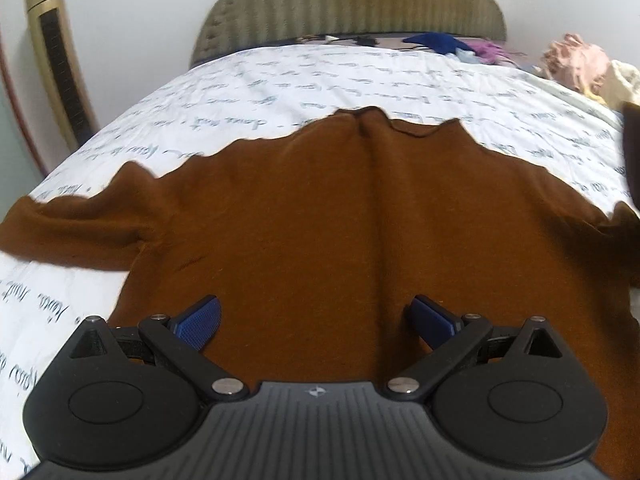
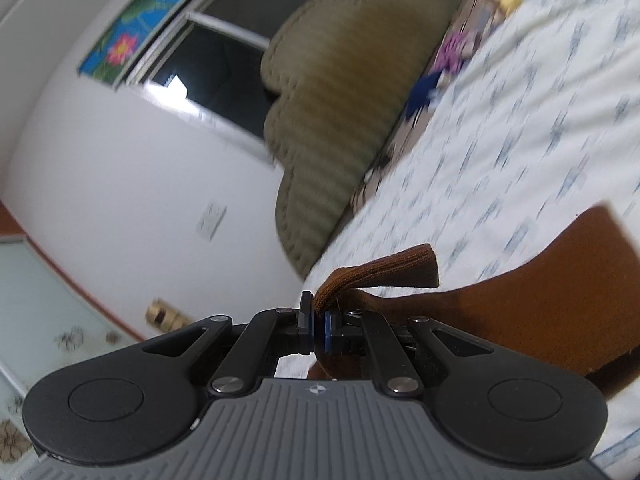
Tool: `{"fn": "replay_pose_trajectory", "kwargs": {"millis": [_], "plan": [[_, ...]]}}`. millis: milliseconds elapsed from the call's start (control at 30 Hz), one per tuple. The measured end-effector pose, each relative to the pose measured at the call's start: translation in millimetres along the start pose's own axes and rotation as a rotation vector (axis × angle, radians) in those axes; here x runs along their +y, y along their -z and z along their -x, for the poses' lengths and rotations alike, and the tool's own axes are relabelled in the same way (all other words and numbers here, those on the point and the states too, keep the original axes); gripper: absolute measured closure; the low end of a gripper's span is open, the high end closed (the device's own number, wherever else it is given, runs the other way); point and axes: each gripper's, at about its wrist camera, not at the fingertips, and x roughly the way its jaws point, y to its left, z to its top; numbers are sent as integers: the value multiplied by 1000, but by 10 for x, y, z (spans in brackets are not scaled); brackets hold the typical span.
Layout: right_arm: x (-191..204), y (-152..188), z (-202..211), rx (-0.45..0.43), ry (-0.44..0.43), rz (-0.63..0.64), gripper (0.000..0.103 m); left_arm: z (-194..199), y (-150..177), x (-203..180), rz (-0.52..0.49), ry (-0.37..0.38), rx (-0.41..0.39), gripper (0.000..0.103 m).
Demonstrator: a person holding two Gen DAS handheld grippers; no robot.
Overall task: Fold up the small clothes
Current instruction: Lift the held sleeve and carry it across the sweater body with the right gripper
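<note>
The brown sweater [image 1: 320, 216] lies spread on my printed bedsheet [image 1: 280, 80]. My right gripper [image 2: 319, 322] pinches its ribbed cuff [image 2: 384, 270] — jaws clamped. My left gripper [image 1: 316, 316] hovers over the body, jaws wide apart, holding nothing — loose clothes [image 1: 576, 64] by the headboard [image 1: 352, 4].

Brown sweater [image 1: 340, 220] spread flat on bed [image 1: 280, 80]

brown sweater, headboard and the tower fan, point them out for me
brown sweater [image 1: 320, 220], left wrist view, middle of its spread body
headboard [image 1: 352, 4], left wrist view, centre of its ribbed padding
tower fan [image 1: 60, 68], left wrist view, its dark front grille
</note>
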Motion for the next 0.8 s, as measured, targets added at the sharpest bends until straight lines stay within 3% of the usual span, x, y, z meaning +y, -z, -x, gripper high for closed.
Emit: {"fn": "replay_pose_trajectory", "kwargs": {"millis": [200,400,633,800], "plan": [[263,397,-371,117,-21,17,93,99,-36,-282,-110,53,-56,1],[548,430,-447,177,-32,60,93,162,-80,-711,-208,99,-117,1],[875,366,-498,245,11,150,93,205,-231,-964,-89,203,-156,1],[1031,408,-473,260,28,221,93,106,-338,-1045,-36,139,-131,1]]}}
